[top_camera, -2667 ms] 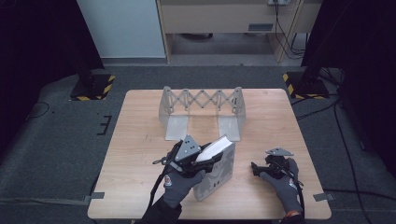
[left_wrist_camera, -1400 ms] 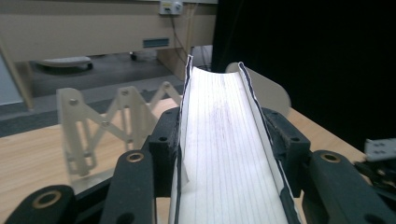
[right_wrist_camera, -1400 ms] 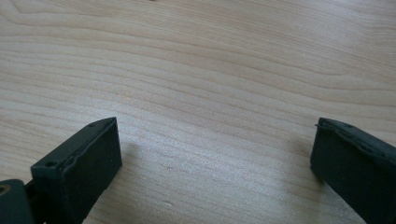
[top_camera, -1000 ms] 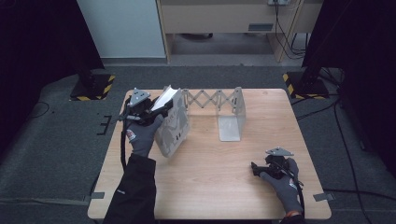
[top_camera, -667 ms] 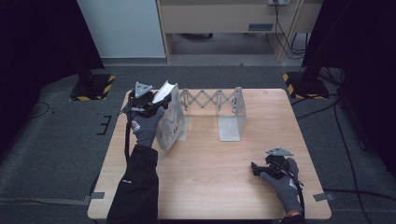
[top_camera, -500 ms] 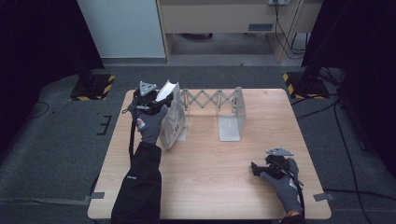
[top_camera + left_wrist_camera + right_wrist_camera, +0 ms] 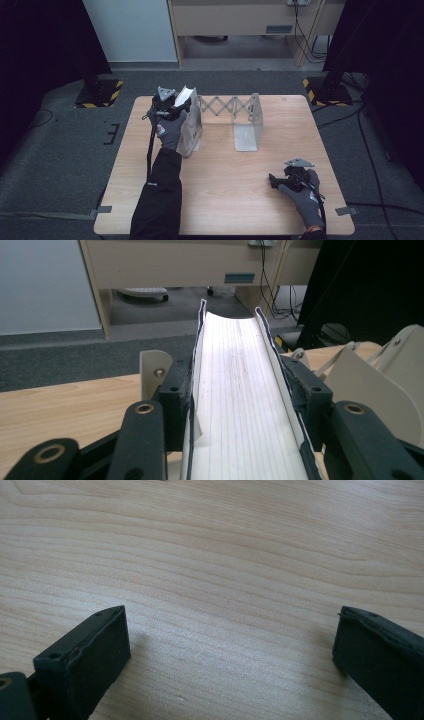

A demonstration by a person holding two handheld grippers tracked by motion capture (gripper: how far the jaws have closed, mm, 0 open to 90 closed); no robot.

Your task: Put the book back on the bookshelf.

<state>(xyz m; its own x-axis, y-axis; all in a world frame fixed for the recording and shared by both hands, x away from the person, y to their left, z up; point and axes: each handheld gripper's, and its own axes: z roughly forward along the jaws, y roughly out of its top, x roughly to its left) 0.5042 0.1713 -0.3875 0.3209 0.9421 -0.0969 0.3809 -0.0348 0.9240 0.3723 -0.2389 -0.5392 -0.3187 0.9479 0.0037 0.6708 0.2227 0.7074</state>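
While the right claw [image 7: 274,180] lay unclenched on the desk [image 7: 225,200], the left claw [image 7: 181,106] gripped a thick book [image 7: 240,405] by its covers, spine down, at the expandable rack [image 7: 235,107]. It was nearly shelved but unreleased; just beyond, the rack's left end plate [image 7: 154,371] crowded it.
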